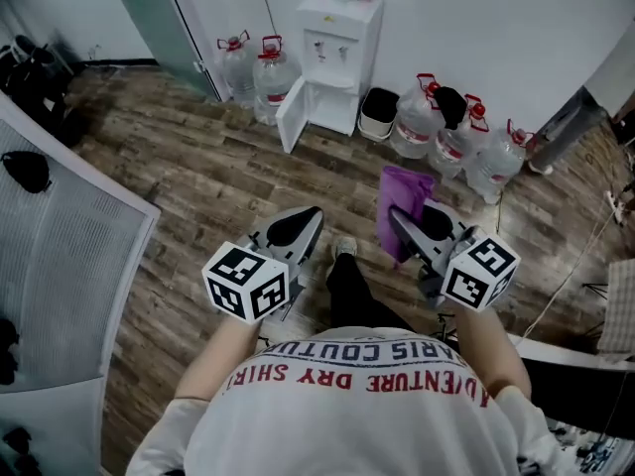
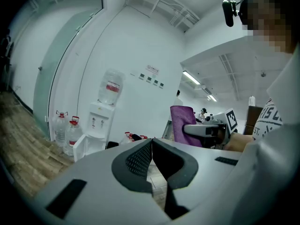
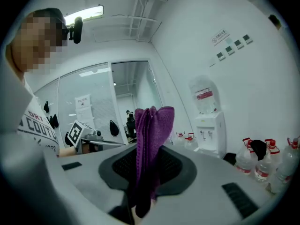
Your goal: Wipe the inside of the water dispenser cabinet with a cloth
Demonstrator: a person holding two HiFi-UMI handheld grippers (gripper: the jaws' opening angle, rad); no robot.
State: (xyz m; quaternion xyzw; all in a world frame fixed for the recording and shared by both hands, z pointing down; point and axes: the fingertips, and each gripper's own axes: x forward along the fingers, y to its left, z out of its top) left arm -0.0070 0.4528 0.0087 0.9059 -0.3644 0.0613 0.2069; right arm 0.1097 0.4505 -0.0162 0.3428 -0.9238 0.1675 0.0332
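The white water dispenser (image 1: 337, 43) stands against the far wall, its lower cabinet door (image 1: 293, 114) swung open to the left. It also shows small in the left gripper view as the dispenser (image 2: 101, 121) and in the right gripper view as the dispenser (image 3: 208, 125). My right gripper (image 1: 395, 216) is shut on a purple cloth (image 1: 404, 206), which stands up folded between the jaws as the cloth (image 3: 151, 144). My left gripper (image 1: 310, 216) is shut with nothing in it, its pads (image 2: 151, 156) pressed together. Both grippers are held at waist height, well short of the dispenser.
Several large water bottles stand either side of the dispenser, bottles (image 1: 256, 67) on the left and bottles (image 1: 451, 132) on the right. A dark bin (image 1: 378, 112) sits beside the cabinet. A grey mesh-topped surface (image 1: 60, 256) lies at my left. Wood floor (image 1: 228, 181) stretches ahead.
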